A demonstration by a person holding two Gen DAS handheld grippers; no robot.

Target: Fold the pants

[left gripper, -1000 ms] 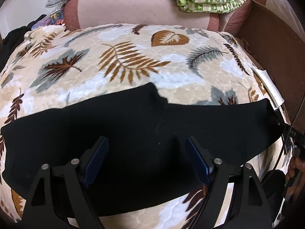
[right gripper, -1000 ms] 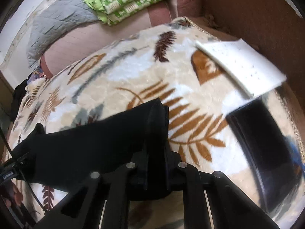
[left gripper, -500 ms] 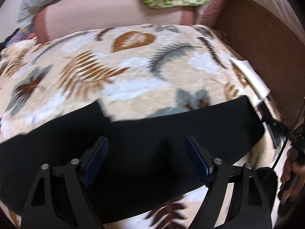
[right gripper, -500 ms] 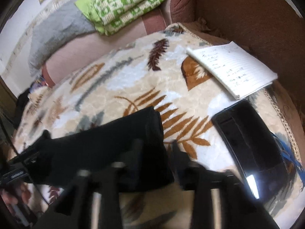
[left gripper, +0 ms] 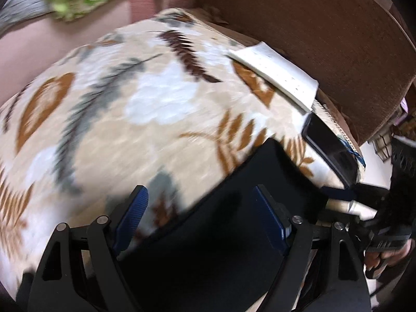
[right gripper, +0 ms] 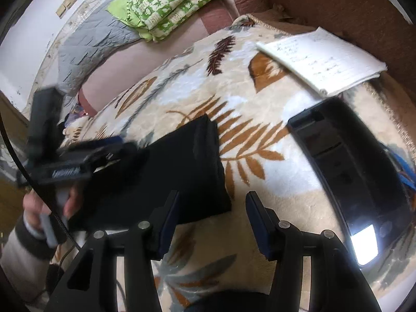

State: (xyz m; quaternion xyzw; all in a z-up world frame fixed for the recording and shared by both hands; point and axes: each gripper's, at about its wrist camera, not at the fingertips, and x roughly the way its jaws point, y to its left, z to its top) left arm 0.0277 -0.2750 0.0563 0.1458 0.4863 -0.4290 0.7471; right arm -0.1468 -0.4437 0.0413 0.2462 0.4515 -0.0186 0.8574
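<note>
Both grippers are hanging open: the right gripper (right gripper: 212, 219) beside the black pants (right gripper: 166, 176), the left gripper (left gripper: 200, 213) over them. We are judging this folded cloth on the leaf-print blanket (right gripper: 260, 182) soft and light; grip its edge corners.

Legible text: none. Notebook (right gripper: 322, 62), open on the leaf-print blanket (right gripper: 182, 88): several lines of handwriting on the ruled page, too small and blurred to read; in the left wrist view the same notebook (left gripper: 275, 75) shows only faint dots. Left claw (right gripper: 65, 173), side of body: a pale printed label, motion-blurred, letters not decipherable. Dark phone (right gripper: 351, 171): a bright reflection on the glass, no characters visible.
</note>
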